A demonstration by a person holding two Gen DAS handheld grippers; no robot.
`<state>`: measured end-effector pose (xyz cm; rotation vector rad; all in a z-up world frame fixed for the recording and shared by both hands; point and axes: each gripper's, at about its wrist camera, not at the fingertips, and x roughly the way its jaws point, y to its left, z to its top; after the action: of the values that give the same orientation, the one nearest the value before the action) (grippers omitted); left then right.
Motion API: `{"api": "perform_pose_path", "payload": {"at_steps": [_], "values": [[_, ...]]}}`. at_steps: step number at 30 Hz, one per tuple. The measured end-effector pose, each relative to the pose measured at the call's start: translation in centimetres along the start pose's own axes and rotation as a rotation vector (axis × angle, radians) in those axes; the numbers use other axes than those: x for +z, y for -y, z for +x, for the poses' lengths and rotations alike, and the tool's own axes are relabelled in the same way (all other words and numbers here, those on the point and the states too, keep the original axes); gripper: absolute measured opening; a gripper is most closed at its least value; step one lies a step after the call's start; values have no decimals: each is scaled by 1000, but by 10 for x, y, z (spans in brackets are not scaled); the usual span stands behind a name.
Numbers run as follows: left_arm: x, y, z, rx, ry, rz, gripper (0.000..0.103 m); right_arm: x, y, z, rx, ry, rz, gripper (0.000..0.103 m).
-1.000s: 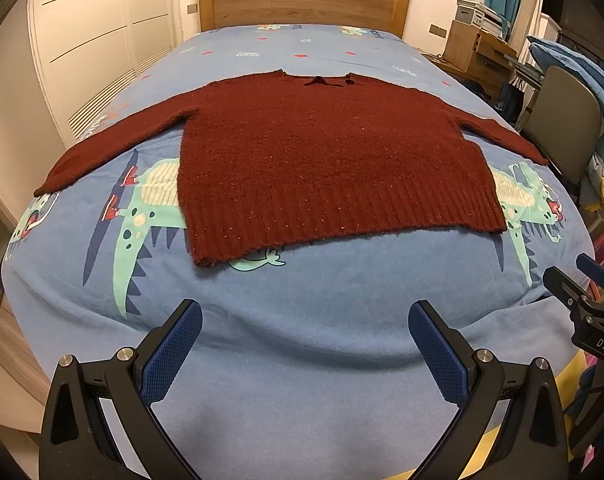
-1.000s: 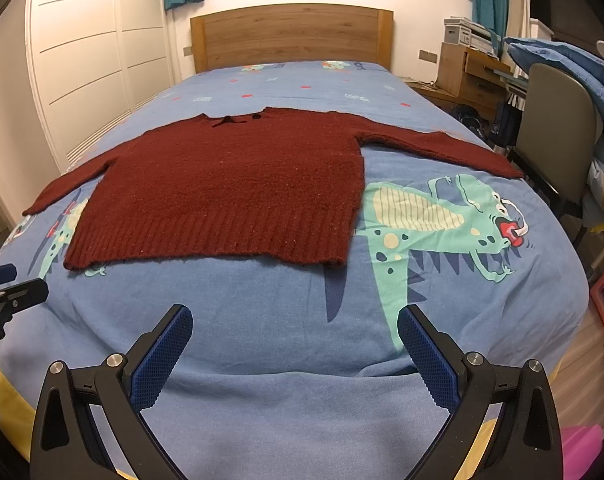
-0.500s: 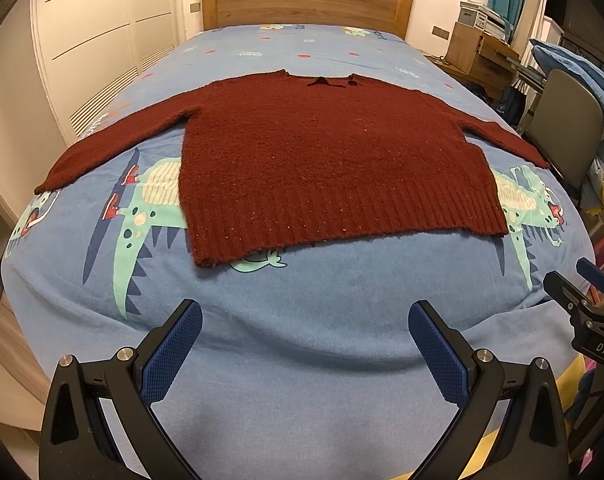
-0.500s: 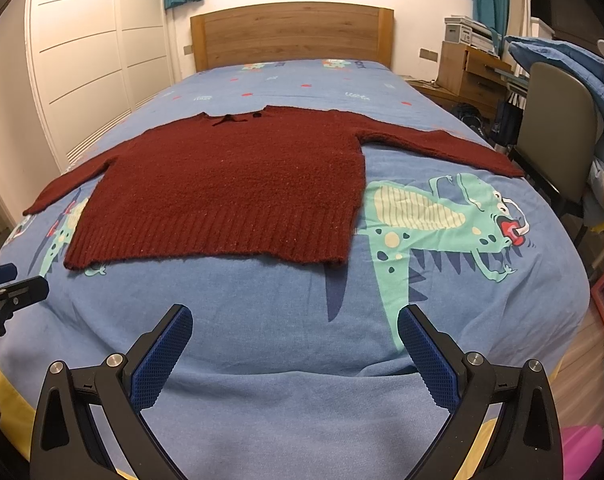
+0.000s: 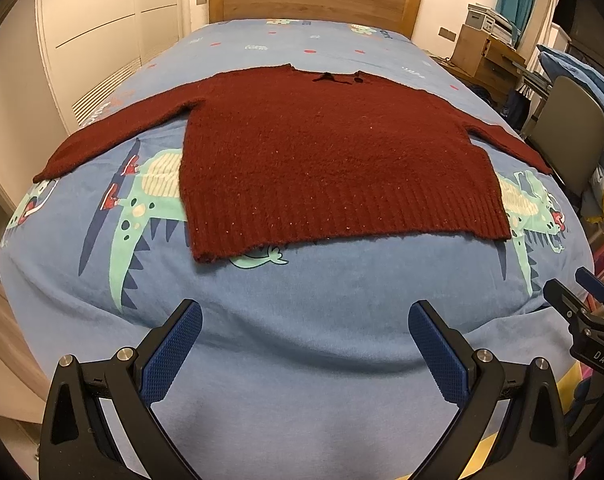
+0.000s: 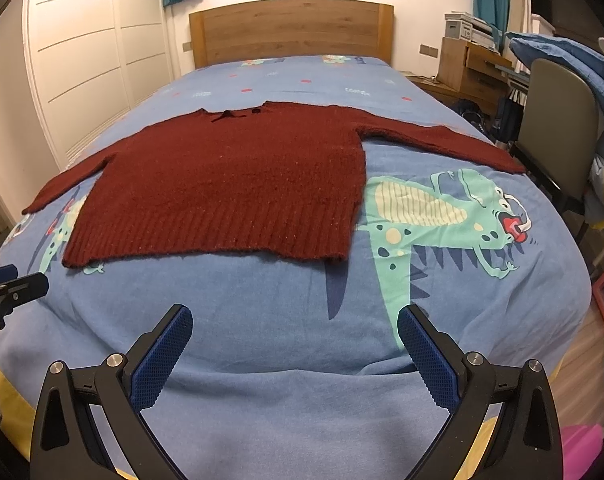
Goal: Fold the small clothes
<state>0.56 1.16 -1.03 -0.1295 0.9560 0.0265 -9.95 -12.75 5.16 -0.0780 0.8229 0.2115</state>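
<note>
Two black grippers with blue ribbed pads hang over the foot of the bed, the left gripper [image 5: 305, 322] and the right gripper [image 6: 295, 326] both spread wide with nothing between their fingers. A broad strip of bare blue dinosaur-print bedsheet [image 5: 321, 312] separates them from the ribbed hem of the dark red knitted sweater [image 5: 325, 152]. It lies flat, face down or up I cannot tell, collar toward the wooden headboard [image 6: 292, 28], both sleeves stretched out toward the bed's side edges.
</note>
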Motion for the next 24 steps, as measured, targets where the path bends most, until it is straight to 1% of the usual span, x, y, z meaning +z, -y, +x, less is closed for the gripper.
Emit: {"api": "perform_pose_path", "payload": {"at_steps": [14,24], "values": [[0,-5,4,-5,-21,-38,102,0,0,3,-3,-13,1,103],[-1,-7,5,-9,-17,-57,102,-1,1,5,1,-17,6,103]]}}
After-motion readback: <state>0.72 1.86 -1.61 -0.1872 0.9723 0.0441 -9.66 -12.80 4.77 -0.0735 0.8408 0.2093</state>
